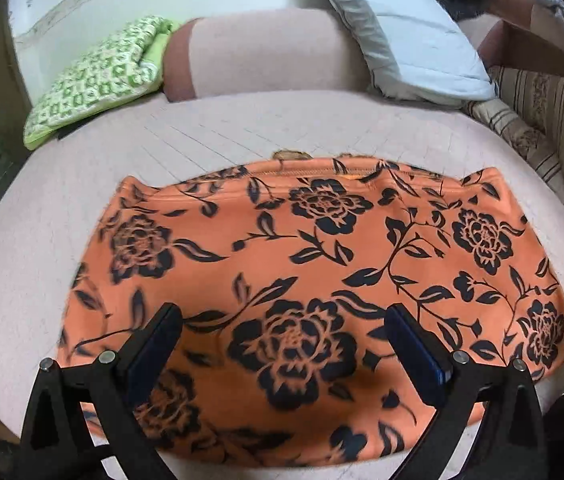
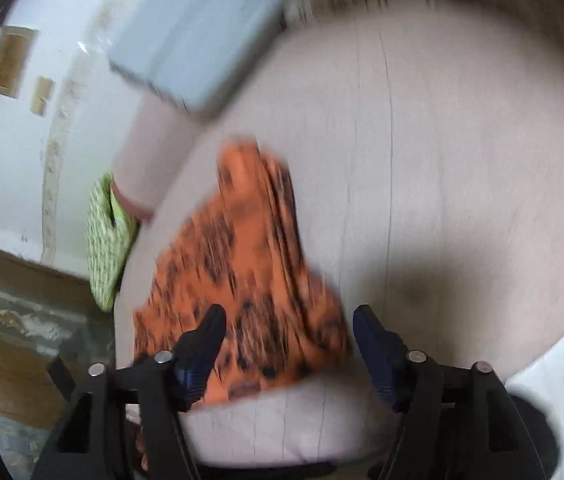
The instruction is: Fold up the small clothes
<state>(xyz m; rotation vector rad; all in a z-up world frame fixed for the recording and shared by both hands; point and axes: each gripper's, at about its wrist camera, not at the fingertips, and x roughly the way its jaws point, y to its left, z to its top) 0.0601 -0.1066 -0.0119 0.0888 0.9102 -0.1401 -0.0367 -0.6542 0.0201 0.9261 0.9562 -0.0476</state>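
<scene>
Two claws hang open above the bed (image 1: 42, 208): the orange cloth (image 1: 313, 264) lies flat under the left claw (image 1: 282, 320) and beneath the right claw (image 2: 289, 320), which holds nothing.

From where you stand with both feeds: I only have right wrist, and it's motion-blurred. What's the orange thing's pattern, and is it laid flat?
Observer: In the left wrist view the orange garment carries black flowers and leaves and lies spread flat on the pinkish bed sheet.
Operator: Left gripper holding it?
Observer: No. The left gripper is open, jaws wide apart over the cloth, nothing between them.
Operator: Anything past the far edge I can't make out?
Observer: A stitched hem runs along the garment's far edge; beyond it a pale grey pillow leans by a striped cushion.
</scene>
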